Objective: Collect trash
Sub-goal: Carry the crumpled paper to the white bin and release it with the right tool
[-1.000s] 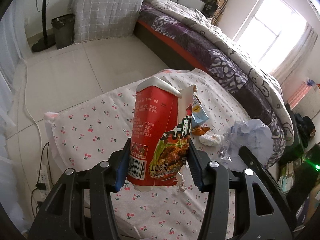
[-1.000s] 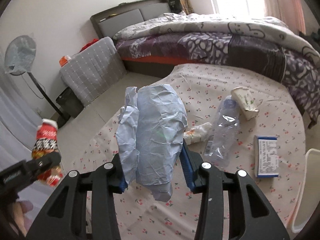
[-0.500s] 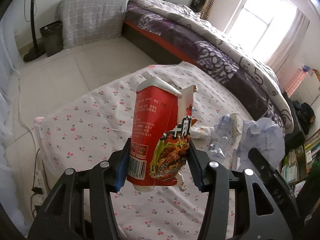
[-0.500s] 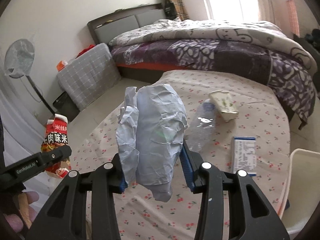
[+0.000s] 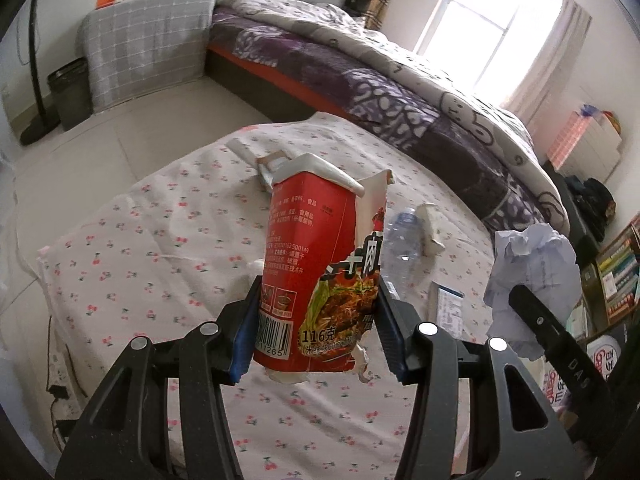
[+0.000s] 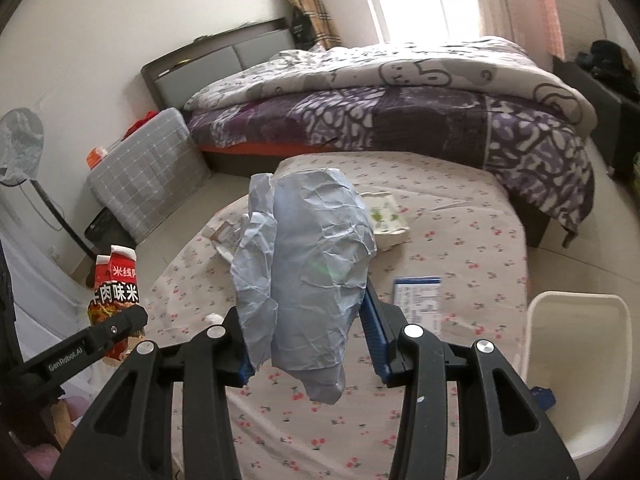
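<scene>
My left gripper (image 5: pixel 318 334) is shut on a torn red noodle cup (image 5: pixel 316 264) and holds it above the cherry-print table (image 5: pixel 160 248). My right gripper (image 6: pixel 308 336) is shut on a crumpled pale-blue paper ball (image 6: pixel 312 256), also above the table. The paper ball shows in the left wrist view (image 5: pixel 532 264) at right, and the red cup shows in the right wrist view (image 6: pixel 116 284) at left. A white bin (image 6: pixel 576 364) stands at the table's right edge. On the table lie a clear plastic bottle (image 5: pixel 404 240), a blue-white box (image 6: pixel 418 294) and a white carton (image 6: pixel 386 222).
A bed with a purple patterned quilt (image 6: pixel 400 112) runs behind the table. A grey checked cushion (image 5: pixel 148 40), a dark floor bin (image 5: pixel 70 96) and a fan stand (image 5: pixel 34 80) are at far left. A torn wrapper (image 5: pixel 268 164) lies near the table's far edge.
Both grippers have swung to the right over the table with their loads still held. The white bin has come further into the right wrist view.
</scene>
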